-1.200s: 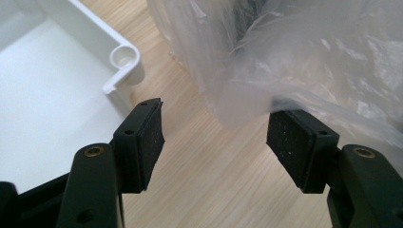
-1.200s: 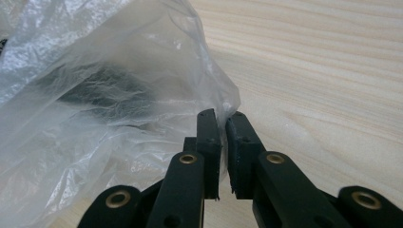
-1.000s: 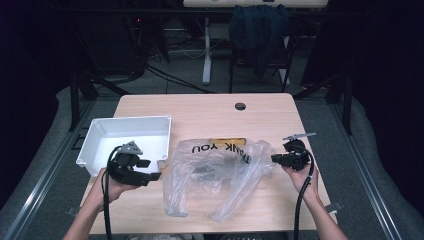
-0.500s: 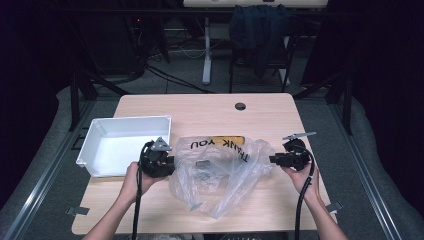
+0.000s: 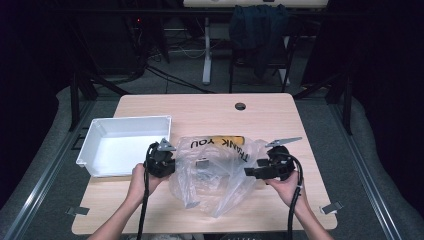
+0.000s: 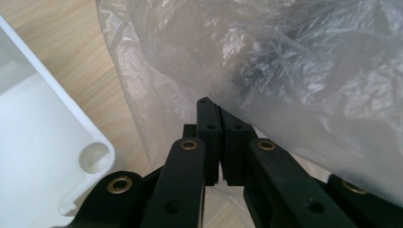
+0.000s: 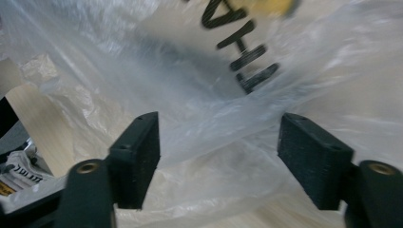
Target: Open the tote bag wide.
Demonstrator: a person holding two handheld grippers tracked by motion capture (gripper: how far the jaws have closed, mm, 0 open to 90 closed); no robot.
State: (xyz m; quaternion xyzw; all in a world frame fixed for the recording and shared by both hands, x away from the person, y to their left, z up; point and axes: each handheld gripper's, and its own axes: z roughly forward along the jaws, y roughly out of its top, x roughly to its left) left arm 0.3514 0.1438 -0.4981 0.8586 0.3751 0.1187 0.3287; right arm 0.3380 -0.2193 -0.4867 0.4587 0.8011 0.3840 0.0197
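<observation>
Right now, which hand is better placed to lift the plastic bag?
The left. The left gripper has its jaws closed at the plastic bag edge, beside the white bin. The right gripper has just been opening its jaws; the film lies loose between them, so it grips nothing.

Left claw (image 5: 167, 159) pinched closed; right claw (image 5: 248, 171) has just been opening, jaws apart.

A crumpled, clear plastic bag (image 5: 215, 172) printed with black "THANK YOU" lettering on a yellow patch lies spread on the light wooden bench (image 5: 200, 107), just beside a white tray. Its thin film bunches upward in folds, with dark, indistinct contents showing through its middle.
</observation>
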